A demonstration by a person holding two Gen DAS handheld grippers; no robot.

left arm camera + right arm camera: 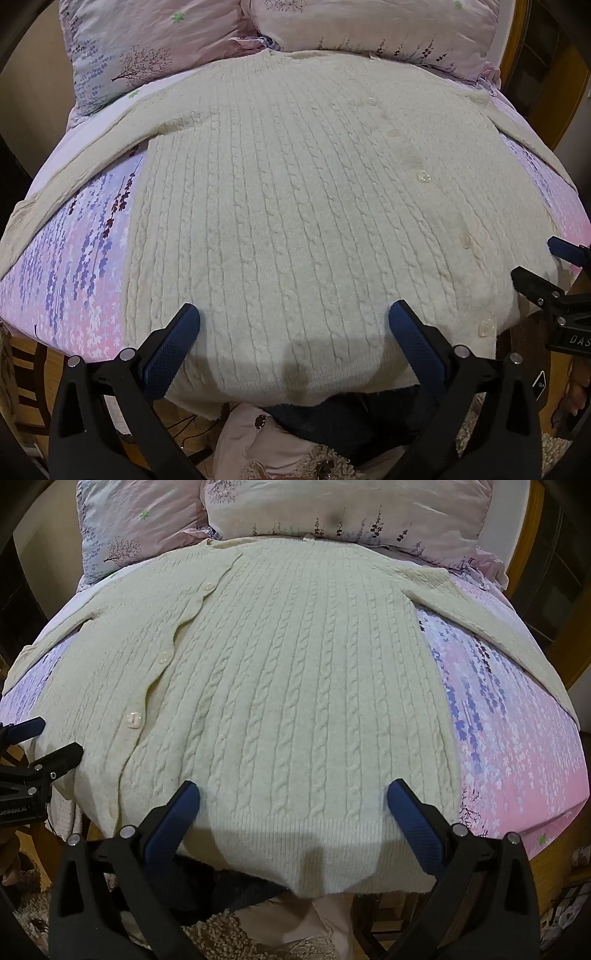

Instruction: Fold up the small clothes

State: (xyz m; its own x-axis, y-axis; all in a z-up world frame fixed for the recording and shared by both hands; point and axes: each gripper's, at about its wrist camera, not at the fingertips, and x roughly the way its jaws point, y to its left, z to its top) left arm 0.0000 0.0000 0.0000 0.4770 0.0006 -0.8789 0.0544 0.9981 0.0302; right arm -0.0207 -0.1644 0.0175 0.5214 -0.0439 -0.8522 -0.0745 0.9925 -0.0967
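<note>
While the cardigan lies flat, left claw and right claw gape empty.

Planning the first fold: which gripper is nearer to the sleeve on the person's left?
Left. Left gripper: over the hem nearest that sleeve; right gripper: beyond the buttons.

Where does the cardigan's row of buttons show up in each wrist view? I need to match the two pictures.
Left wrist view: the row of buttons runs down the right side of the cardigan.
Right wrist view: the row runs down the left side.
Shared landmark: the flowered pillows beyond the collar.
</note>
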